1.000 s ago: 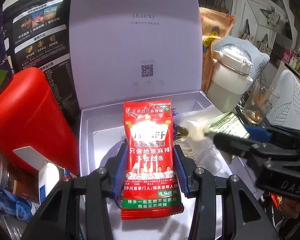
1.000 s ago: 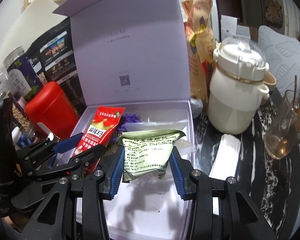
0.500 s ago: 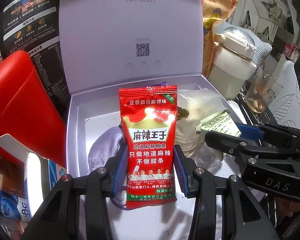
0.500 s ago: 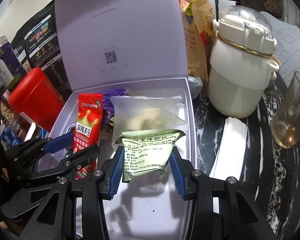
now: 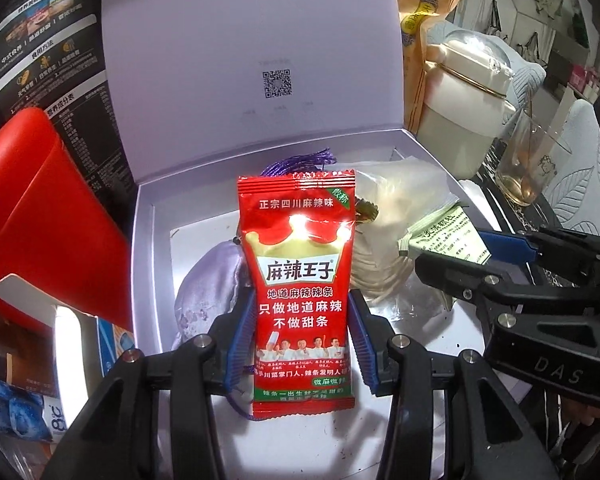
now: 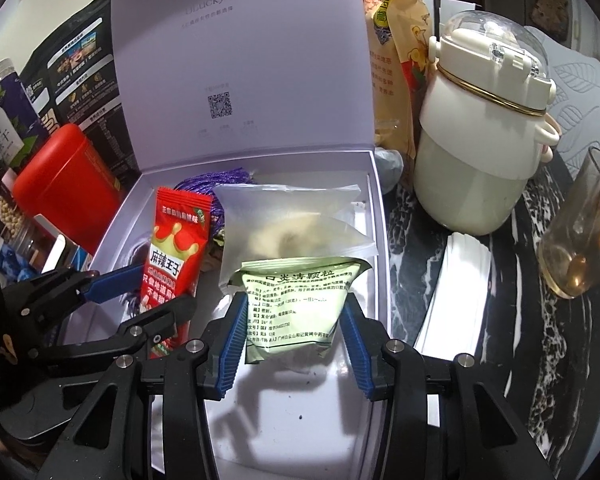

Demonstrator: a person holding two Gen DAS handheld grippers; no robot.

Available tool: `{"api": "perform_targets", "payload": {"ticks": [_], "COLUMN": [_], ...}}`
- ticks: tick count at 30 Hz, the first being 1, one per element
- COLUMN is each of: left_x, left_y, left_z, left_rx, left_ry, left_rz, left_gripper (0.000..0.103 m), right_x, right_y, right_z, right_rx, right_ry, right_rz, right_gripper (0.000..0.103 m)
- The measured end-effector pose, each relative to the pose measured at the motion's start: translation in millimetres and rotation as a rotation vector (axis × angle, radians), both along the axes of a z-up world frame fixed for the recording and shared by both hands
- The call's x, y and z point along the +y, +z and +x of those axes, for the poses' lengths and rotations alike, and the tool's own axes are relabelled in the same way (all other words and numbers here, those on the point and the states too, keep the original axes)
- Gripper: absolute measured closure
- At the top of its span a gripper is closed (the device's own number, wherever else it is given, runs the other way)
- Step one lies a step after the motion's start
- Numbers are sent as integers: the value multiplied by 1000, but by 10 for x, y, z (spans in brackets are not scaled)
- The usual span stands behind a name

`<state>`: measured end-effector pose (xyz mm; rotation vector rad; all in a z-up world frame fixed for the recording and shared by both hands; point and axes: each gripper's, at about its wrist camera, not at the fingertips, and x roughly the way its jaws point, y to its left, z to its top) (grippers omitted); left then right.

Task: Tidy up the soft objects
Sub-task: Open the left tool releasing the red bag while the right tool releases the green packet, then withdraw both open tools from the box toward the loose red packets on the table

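**Two packets held over one open box**

Two soft packets hang above the lilac gift box [image 6: 374, 216], each pinched at its lower half. The glossy red snack sachet with the crown print [image 5: 302, 292] stands upright, its long axis running straight away from the left gripper [image 5: 300, 344], whose blue pads clench its sides; it sits over the left half of the box, just above a pale lilac satin pouch [image 5: 208, 292] and a purple tassel cord [image 5: 296, 162] lying inside. The pale green foil granule sachet [image 6: 296, 308] is clamped the same way in the right gripper [image 6: 296, 348], upright and puffed, over the right half; just beyond it rests a frosted clear bag of cream-coloured stuff [image 6: 292, 228], already in the box.

Both grippers slant down into the box side by side, left one nearer the red tin [image 6: 64, 172], right one nearer the cream lidded jug [image 6: 484, 132] on the marbled table [image 6: 540, 340]. Each packet's drop spot, I'd judge, lies directly below and slightly ahead; the bare floor nearest the grippers looks freest.
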<state>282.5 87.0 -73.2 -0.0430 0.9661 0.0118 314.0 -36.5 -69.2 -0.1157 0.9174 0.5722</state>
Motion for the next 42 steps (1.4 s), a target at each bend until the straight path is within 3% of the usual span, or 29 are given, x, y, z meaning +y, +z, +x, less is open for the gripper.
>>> {"api": "perform_targets", "payload": {"ticks": [11,14,18,27,42], "left_x": [-32,-17,-14,-57,-218], "left_y": [188,281,388,764,1544], "left_z": [-75,-135,-200,-431,-1150], "left_rx": [-24,-60,-84,-153,-342], "left_ry": [23,33,39,41,8], "left_rz": [61,58,56,59,57], "left_gripper": [55,49,30,30,30], "right_x": [-49,-113,-222,-448,-738], "right_y": [177,268,378,620,1310], "right_z": [-118,-177,-275,-477,-1210], "right_rx": [-43,-64,-91,-121,-288], "right_ry": [20,19,-3,-34,-63], "right_rz": [-1,10,23,62,124], "right_gripper": [47,46,45,45,45]}}
